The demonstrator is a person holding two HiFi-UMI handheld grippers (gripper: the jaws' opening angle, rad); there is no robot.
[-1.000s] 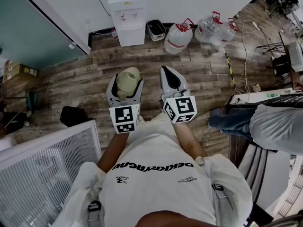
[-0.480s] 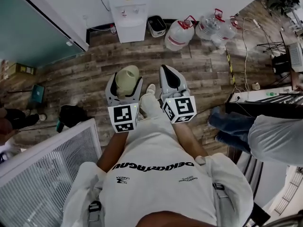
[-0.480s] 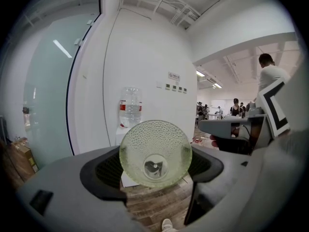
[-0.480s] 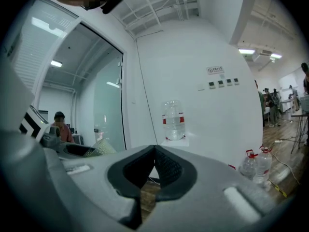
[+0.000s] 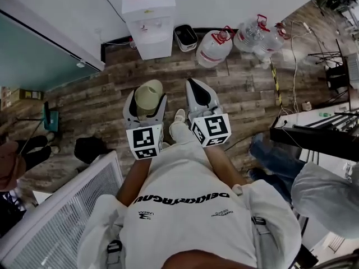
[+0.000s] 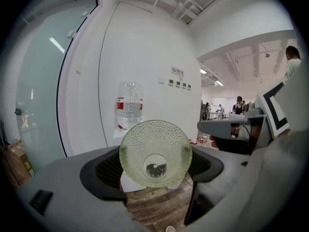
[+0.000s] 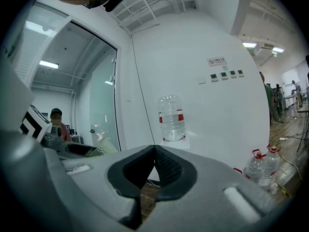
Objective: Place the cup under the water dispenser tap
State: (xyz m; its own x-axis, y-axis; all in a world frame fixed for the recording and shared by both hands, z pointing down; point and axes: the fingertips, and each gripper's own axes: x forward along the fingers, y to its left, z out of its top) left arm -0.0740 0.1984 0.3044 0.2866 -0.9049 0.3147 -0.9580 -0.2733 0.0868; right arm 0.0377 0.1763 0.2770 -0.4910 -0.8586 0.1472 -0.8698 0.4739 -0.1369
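Note:
A pale green dimpled cup (image 5: 148,94) lies on its side between the jaws of my left gripper (image 5: 146,102), base toward the gripper's camera. In the left gripper view the cup (image 6: 154,151) fills the gap of the left gripper (image 6: 154,164), with both pads against its sides. My right gripper (image 5: 194,84) is beside it, shut and empty; in the right gripper view the tips of the right gripper (image 7: 154,151) meet. The white water dispenser (image 5: 148,20) stands ahead against the wall, its bottle (image 6: 129,105) (image 7: 171,117) on top. Its taps are too small to make out.
Several water jugs (image 5: 212,46) and a black bin (image 5: 184,36) stand right of the dispenser. A glass partition (image 5: 33,49) runs on the left, a slatted white panel (image 5: 61,217) at lower left. A black bag (image 5: 90,148) lies on the floor. A seated person (image 5: 328,189) and a desk (image 5: 314,132) are at right.
Both grippers have travelled forward together over the wooden floor toward the dispenser, the cup still in the left jaws. A shoe now shows between them; the person at right has slid back.

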